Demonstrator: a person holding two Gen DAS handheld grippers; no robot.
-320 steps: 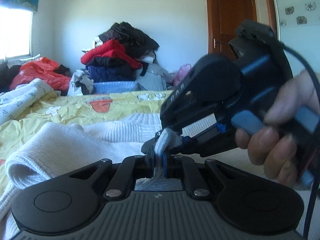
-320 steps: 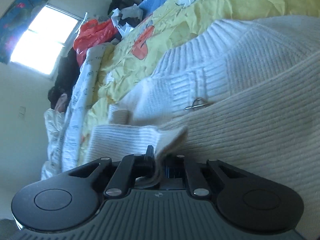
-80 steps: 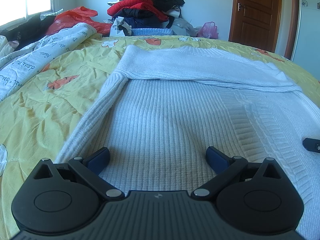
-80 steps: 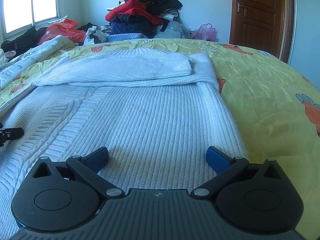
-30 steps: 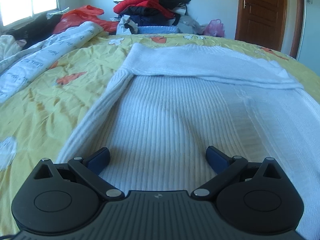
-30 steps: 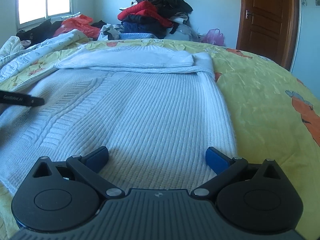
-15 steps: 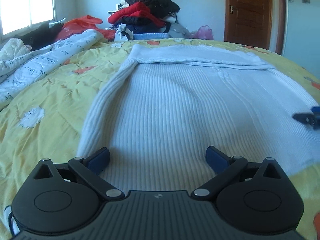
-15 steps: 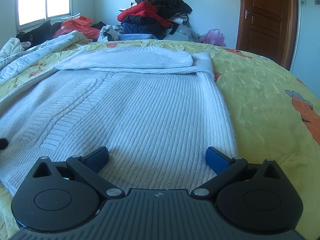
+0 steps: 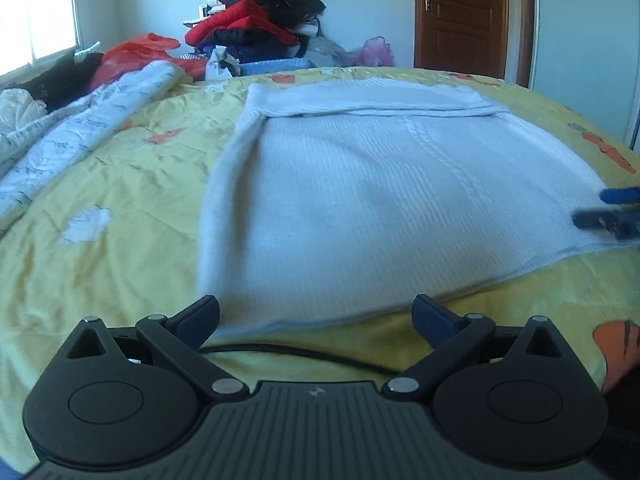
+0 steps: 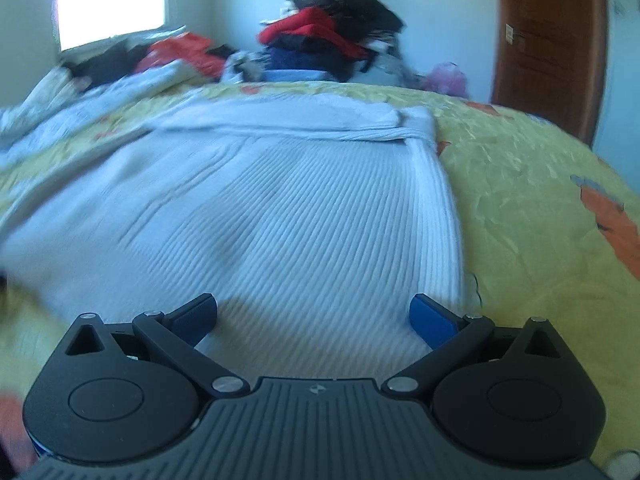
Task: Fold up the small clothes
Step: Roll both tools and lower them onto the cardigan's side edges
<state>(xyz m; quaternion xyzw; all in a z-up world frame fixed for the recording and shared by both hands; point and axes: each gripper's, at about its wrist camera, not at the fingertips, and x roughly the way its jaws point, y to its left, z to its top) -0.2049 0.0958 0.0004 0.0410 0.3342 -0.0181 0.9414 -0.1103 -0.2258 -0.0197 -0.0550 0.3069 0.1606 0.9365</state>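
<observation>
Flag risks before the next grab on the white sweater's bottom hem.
1. A black cable lies on the yellow sheet right by the sweater hem, between the open left gripper fingers; it could get pinched with the knit.
2. Folded-over sleeves at the far end lie loose and may slide open when lifted.
3. The right gripper view is motion-blurred, so aim may be off.

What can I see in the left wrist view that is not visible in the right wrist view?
Only the left wrist view shows the sweater's near hem with yellow sheet before it, a black cable on that sheet, and the right gripper's fingers at the frame's right edge.

Only the right wrist view shows the sweater's right edge close up, under the open right gripper.

Both show the white sweater, the clothes pile and the brown door. The left gripper is open too.
</observation>
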